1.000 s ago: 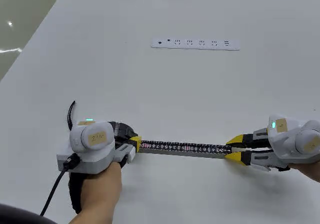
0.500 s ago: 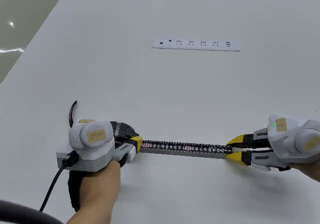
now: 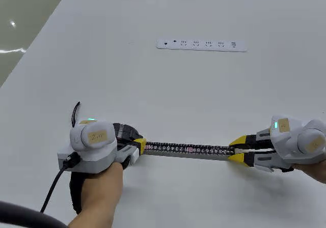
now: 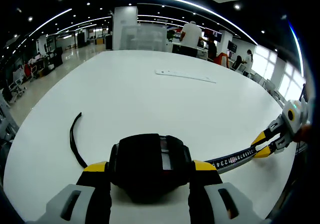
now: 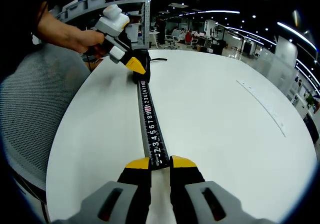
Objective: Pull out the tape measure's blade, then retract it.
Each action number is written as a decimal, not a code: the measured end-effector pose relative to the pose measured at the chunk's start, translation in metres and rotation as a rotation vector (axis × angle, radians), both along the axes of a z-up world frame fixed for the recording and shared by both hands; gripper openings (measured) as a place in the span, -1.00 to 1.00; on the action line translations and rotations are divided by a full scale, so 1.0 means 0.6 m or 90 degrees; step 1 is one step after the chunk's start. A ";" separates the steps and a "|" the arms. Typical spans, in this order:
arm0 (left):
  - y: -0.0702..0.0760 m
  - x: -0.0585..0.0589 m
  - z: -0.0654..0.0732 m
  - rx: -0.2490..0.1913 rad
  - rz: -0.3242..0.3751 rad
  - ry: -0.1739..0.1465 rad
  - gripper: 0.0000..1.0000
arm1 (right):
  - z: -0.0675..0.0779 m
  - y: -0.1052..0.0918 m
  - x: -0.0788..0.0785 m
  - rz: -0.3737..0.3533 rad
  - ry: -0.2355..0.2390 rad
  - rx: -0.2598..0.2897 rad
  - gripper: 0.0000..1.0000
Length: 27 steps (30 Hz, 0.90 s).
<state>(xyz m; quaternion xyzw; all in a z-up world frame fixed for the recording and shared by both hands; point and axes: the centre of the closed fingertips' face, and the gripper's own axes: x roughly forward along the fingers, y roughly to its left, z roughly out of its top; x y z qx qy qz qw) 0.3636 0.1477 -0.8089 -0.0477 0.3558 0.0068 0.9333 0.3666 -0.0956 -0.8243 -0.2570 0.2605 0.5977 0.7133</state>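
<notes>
The black tape measure case [image 4: 150, 156] rests on the white table, and my left gripper [image 4: 150, 171] is shut on its sides. In the head view the case [image 3: 126, 133] sits at the lower left in the left gripper [image 3: 136, 147]. The dark numbered blade [image 3: 188, 150] runs right, low over the table, to my right gripper [image 3: 237, 150]. That gripper [image 5: 160, 163] is shut on the blade's end; the blade [image 5: 149, 119] stretches away to the case [image 5: 143, 58]. The case's black wrist strap [image 4: 75, 139] lies loose on the table.
A white power strip [image 3: 201, 45] lies flat at the far middle of the table [image 3: 168, 95]. The table's left edge [image 3: 35, 39] borders a shiny floor. People and desks stand beyond the table's far end [image 4: 190, 33].
The right gripper has edged slightly left towards the case, so a little less blade is out. The left gripper and case have stayed put.
</notes>
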 end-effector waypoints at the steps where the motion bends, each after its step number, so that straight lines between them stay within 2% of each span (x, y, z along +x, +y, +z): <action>1: 0.000 0.000 0.000 -0.002 0.001 0.000 0.18 | 0.000 0.002 0.001 0.000 0.000 0.000 -0.77; 27: 0.002 0.001 0.000 -0.018 0.000 0.004 0.19 | 0.001 0.031 0.001 0.003 0.006 0.014 -0.77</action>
